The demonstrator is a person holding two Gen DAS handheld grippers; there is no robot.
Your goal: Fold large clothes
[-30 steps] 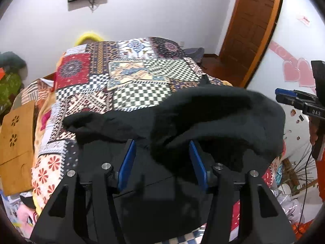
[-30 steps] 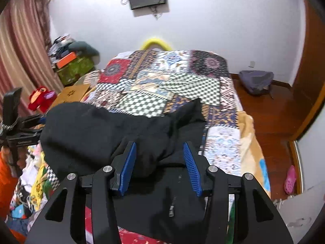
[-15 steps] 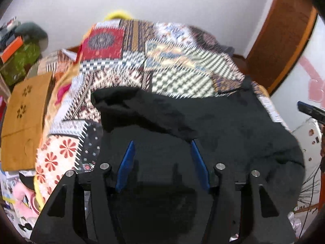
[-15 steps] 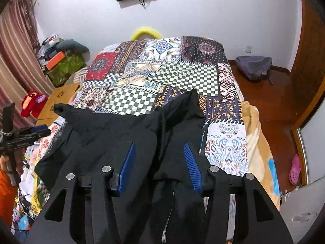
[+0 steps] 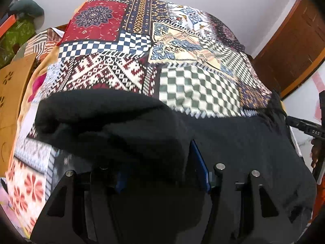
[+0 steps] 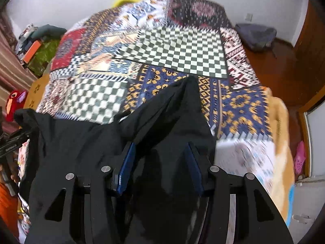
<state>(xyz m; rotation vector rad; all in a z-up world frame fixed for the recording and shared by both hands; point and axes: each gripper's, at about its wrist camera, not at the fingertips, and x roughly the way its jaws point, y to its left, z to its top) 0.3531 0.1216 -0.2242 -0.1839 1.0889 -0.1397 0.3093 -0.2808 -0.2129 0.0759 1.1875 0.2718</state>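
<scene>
A large black garment (image 5: pixel 233 142) lies over the near end of a bed covered in a patchwork quilt (image 5: pixel 113 73). In the left wrist view a thick fold of it drapes over my left gripper (image 5: pixel 160 158), hiding the left blue pad; the jaws stand wide apart with cloth between them. In the right wrist view the garment (image 6: pixel 77 142) runs between my right gripper's (image 6: pixel 160 158) blue pads, which also stand apart, and one corner points up the bed (image 6: pixel 189 85).
The quilt (image 6: pixel 174 46) covers the bed beyond the garment. A wooden door (image 5: pixel 294 46) is at the right, a wooden board (image 5: pixel 12 93) at the left. A grey bag (image 6: pixel 256 34) and pink shoe (image 6: pixel 299 158) lie on the floor.
Both grippers have dropped lower and nearer the bed. The billowed garment has come down onto the quilt, and a fold now bunches over the left gripper.
</scene>
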